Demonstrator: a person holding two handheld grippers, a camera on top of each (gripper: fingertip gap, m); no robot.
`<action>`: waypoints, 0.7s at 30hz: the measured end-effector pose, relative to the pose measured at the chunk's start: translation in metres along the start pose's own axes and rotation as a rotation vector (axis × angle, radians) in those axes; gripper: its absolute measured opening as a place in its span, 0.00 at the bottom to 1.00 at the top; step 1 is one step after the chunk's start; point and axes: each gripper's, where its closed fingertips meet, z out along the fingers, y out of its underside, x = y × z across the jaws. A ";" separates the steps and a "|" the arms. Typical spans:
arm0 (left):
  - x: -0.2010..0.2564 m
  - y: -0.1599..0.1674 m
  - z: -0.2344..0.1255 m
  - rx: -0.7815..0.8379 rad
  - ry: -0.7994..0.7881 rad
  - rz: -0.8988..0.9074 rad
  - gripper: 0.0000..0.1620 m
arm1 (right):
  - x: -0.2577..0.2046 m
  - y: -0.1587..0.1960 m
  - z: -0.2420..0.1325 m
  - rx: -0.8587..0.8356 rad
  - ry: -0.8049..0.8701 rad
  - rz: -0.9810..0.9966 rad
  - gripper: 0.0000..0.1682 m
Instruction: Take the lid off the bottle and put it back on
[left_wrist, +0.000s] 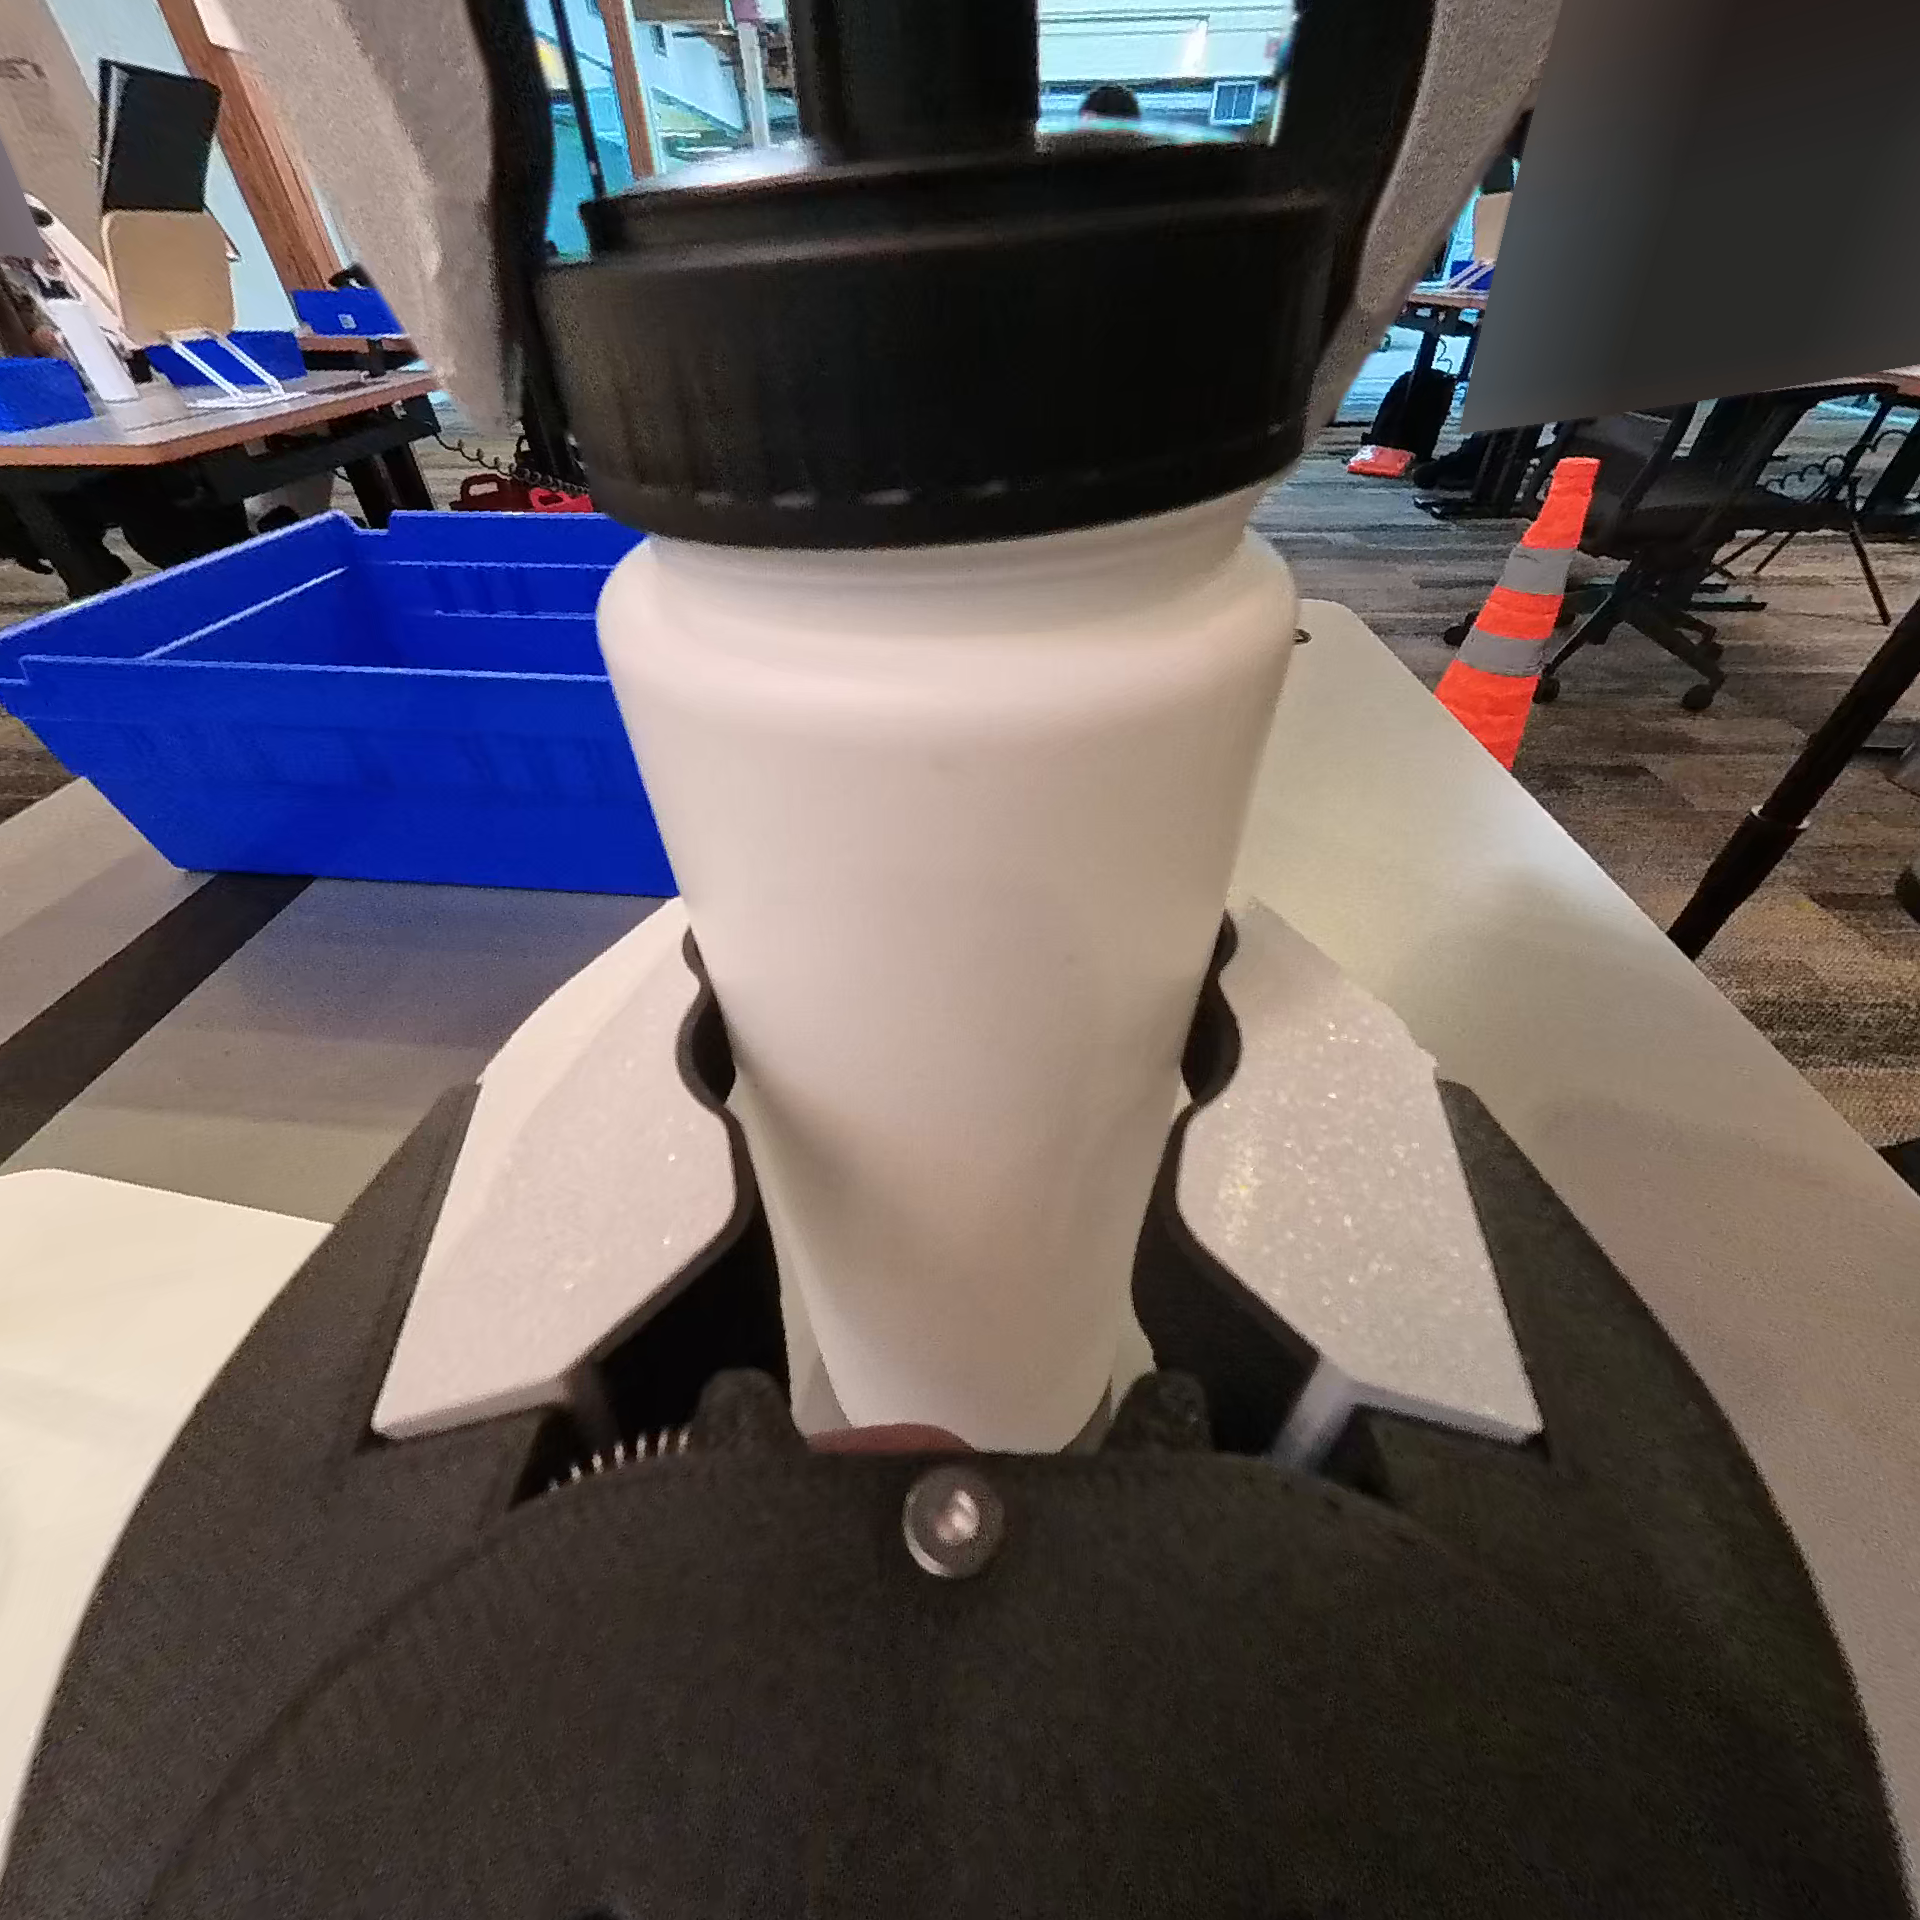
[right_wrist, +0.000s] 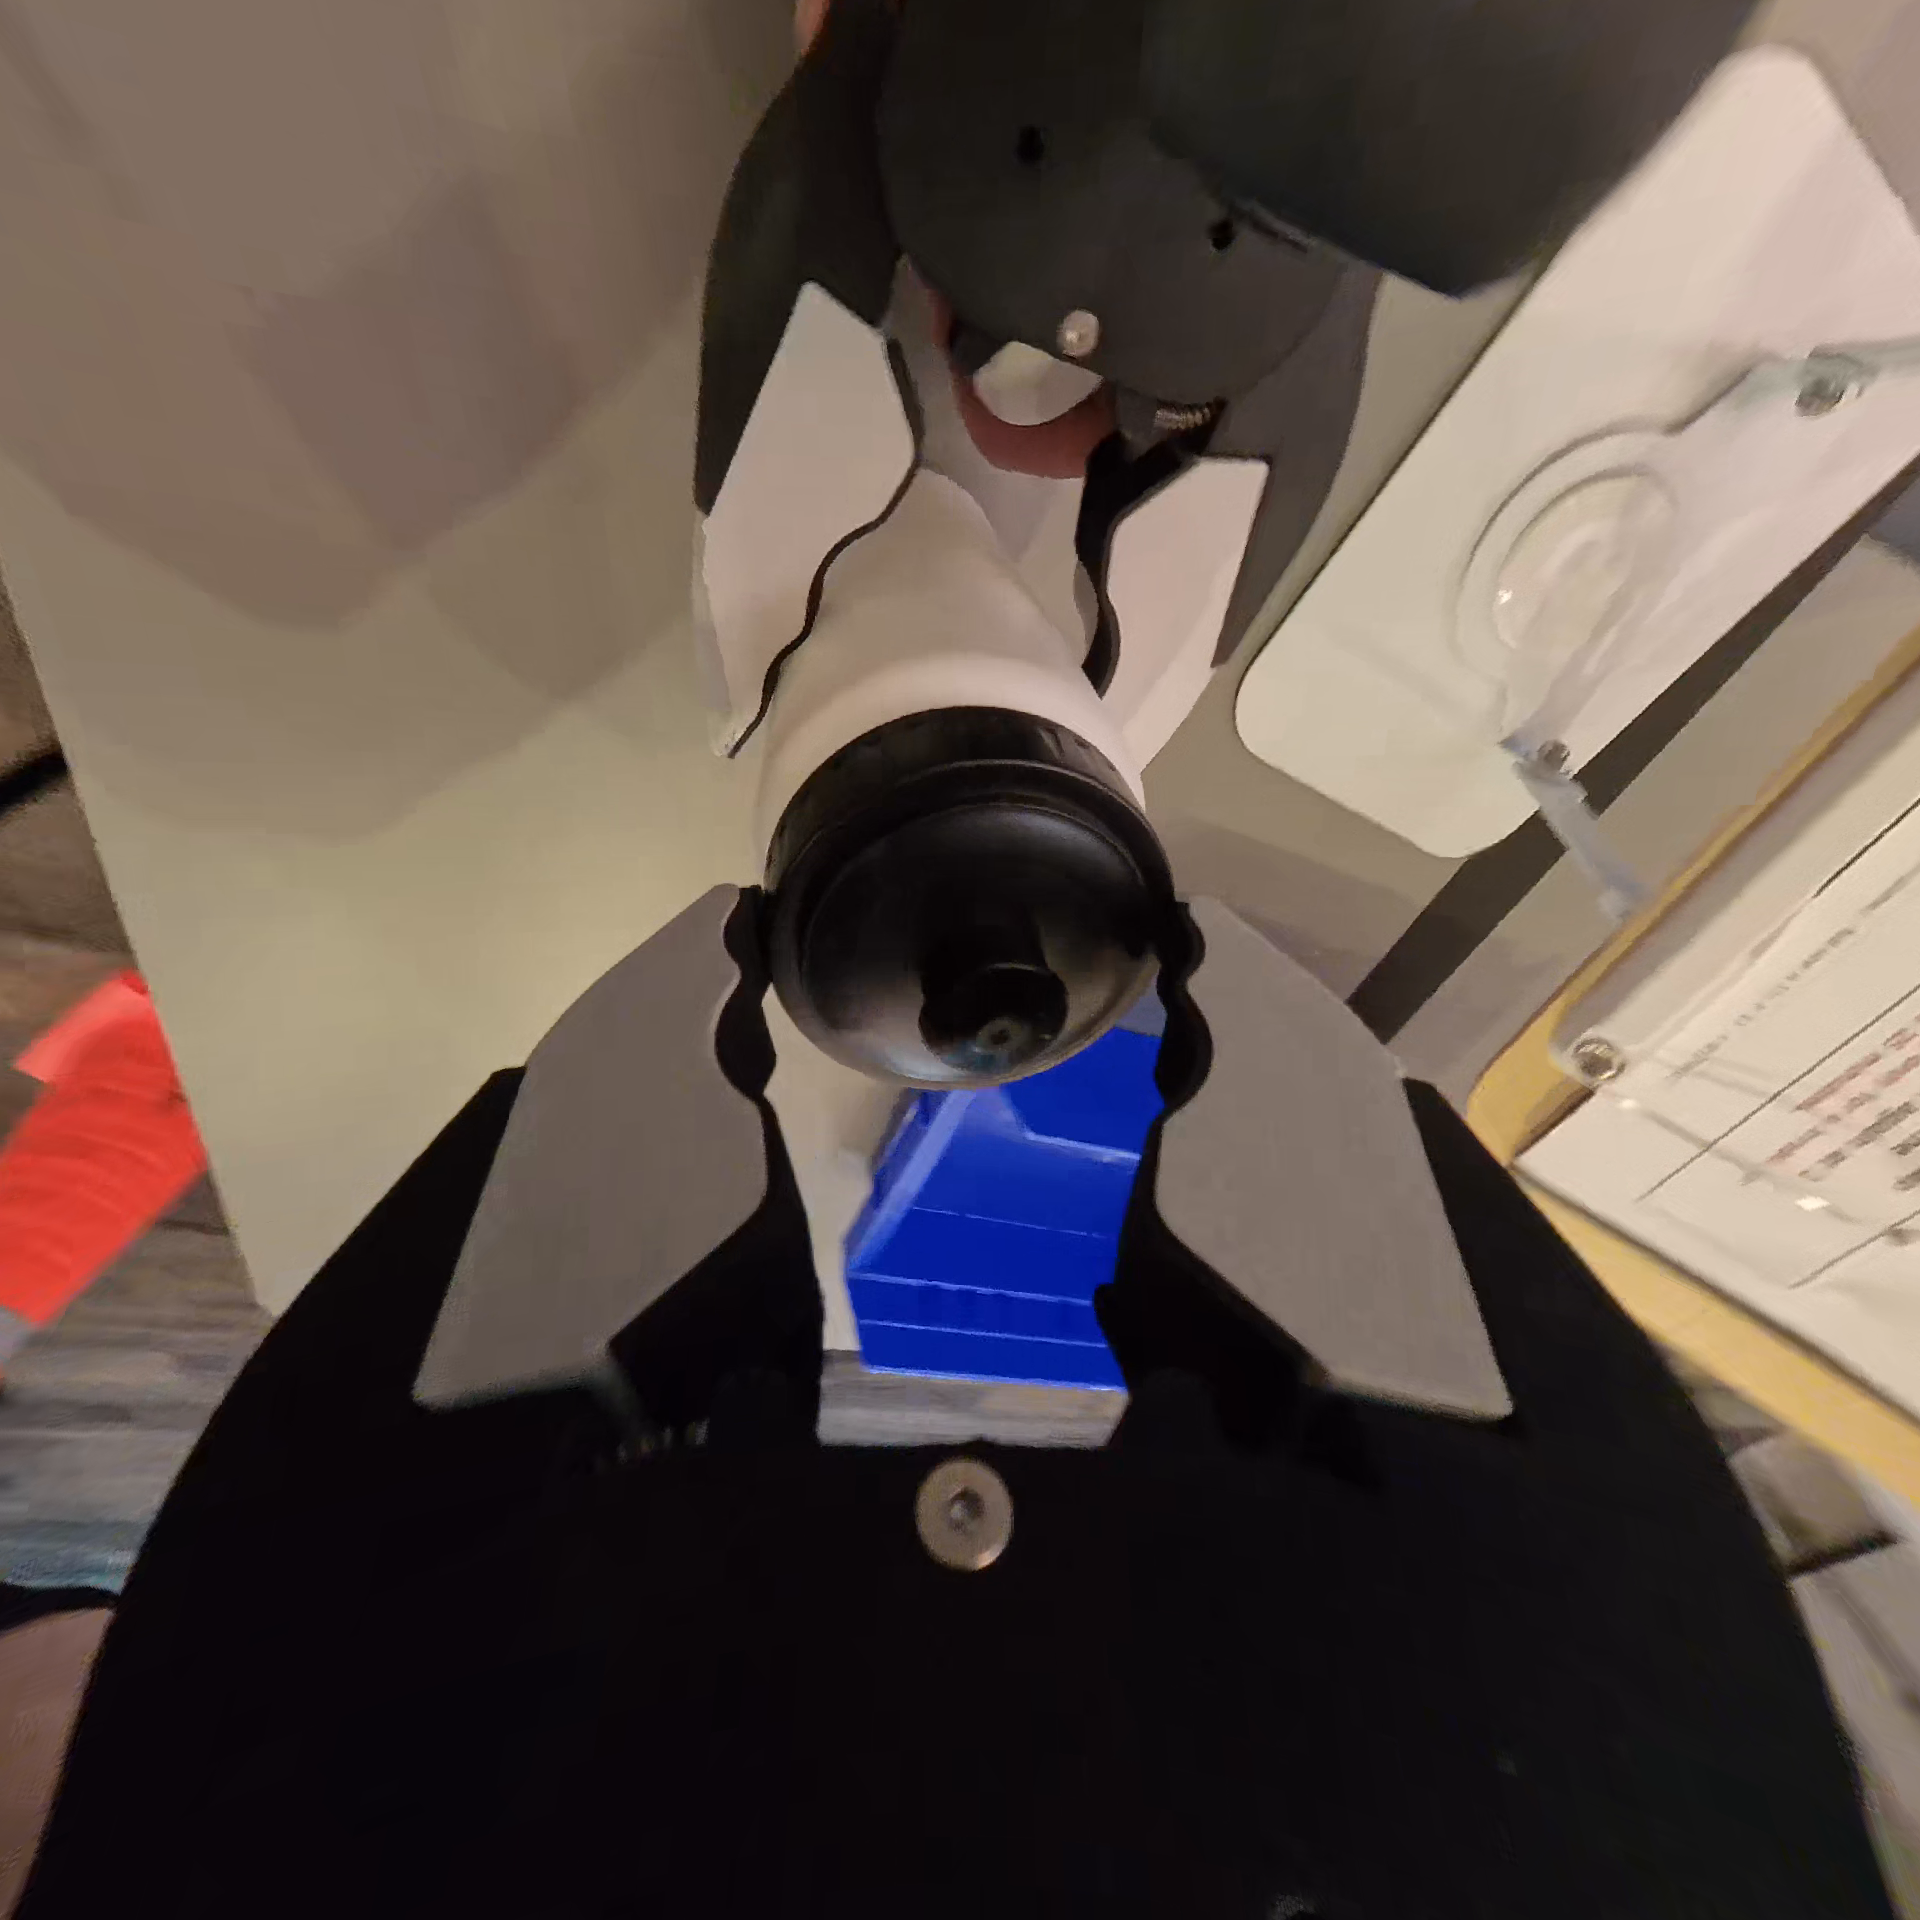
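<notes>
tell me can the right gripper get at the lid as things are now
Probably yes: the right gripper already has a finger on each side of the black lid, nothing between. The left gripper holds the white bottle lower down, clear of the lid.

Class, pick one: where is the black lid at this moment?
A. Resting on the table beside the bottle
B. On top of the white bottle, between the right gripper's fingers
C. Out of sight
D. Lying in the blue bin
B: the black lid sits on the white bottle, with the right gripper closed around it while the left gripper holds the bottle's body.

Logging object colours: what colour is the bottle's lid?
Black lid, shown best in the left wrist view.
</notes>
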 end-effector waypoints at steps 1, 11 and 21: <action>0.000 0.000 0.000 0.000 -0.001 -0.002 0.53 | 0.000 0.000 0.000 0.004 -0.005 0.067 0.43; 0.005 -0.001 0.003 -0.017 -0.001 0.034 0.53 | -0.008 0.006 0.005 -0.064 -0.024 0.401 0.61; 0.004 0.000 0.002 -0.014 0.000 0.028 0.53 | -0.008 -0.001 0.000 -0.019 -0.053 0.121 0.44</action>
